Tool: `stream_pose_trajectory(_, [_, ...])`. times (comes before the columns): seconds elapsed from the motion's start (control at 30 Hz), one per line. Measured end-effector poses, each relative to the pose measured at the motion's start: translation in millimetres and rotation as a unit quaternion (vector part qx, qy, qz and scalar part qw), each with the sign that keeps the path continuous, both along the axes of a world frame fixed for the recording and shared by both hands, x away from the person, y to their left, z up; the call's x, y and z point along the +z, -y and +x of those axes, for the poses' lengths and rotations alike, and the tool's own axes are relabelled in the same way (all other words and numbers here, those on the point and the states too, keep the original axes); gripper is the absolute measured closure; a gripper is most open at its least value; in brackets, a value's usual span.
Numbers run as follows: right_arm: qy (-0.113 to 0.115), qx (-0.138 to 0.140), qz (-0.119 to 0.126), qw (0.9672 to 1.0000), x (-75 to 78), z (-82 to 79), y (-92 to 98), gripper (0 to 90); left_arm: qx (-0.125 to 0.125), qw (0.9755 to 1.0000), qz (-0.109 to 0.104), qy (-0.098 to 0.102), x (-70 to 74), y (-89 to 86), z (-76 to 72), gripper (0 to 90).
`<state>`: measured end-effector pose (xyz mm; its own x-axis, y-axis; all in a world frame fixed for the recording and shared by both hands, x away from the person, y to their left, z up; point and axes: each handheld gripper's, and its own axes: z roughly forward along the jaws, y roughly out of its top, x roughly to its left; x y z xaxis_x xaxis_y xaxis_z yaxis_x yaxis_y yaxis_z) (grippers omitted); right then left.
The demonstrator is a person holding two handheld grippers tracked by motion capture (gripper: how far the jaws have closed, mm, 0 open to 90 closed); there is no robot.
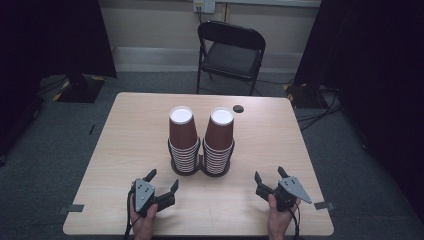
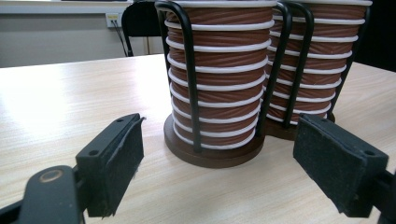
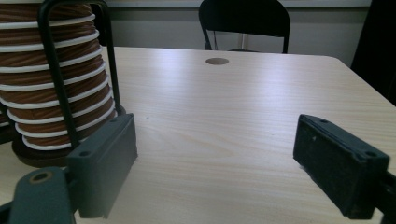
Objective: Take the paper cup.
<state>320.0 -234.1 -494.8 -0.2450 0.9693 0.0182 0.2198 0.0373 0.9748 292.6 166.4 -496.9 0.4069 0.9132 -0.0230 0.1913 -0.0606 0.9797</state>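
Observation:
Two stacks of upside-down brown paper cups, the left stack (image 1: 182, 137) and the right stack (image 1: 219, 137), stand in a black wire holder (image 1: 201, 167) at the middle of the wooden table (image 1: 130, 150). My left gripper (image 1: 162, 180) rests near the front edge, open and empty, aimed at the holder. In the left gripper view the left stack (image 2: 219, 70) and right stack (image 2: 317, 70) rise just beyond my left gripper (image 2: 219, 163). My right gripper (image 1: 270, 174) is open and empty at the front right. In the right gripper view the right stack (image 3: 46, 79) stands to the left of my right gripper (image 3: 217, 163).
A black folding chair (image 1: 230, 50) stands behind the table. A small dark round spot (image 1: 238, 108) marks the tabletop near its far edge, also visible as the dark spot (image 3: 217, 61) ahead of the right gripper. Dark curtains flank both sides of the room.

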Motion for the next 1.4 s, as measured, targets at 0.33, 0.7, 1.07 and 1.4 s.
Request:
stream_pose_trajectory(0.33, [-0.011, -0.002, -0.01, 0.9999, 0.5, 1.9, -2.9, 13.4, 0.0, 1.0, 0.007, -0.004, 0.4, 1.4, 0.5, 17.3])
stream_pose_trajectory(0.7, [-0.035, 0.031, 0.002, 0.9989, 6.3, 5.1, -5.2, 18.7, 0.006, 1.0, -0.001, 0.003, -0.1, -0.1, -1.9, 17.3])
stream_pose_trajectory(1.07, [-0.028, 0.094, 0.033, 0.9946, 16.8, 2.6, -18.3, 23.0, -0.003, 1.0, 0.005, 0.008, -0.2, 0.1, -2.4, 17.1])
stream_pose_trajectory(1.4, [-0.024, 0.128, 0.005, 0.9914, 30.5, 7.6, -36.2, 21.5, -0.011, 0.9999, -0.004, 0.004, -0.2, -2.0, -1.5, 17.1])
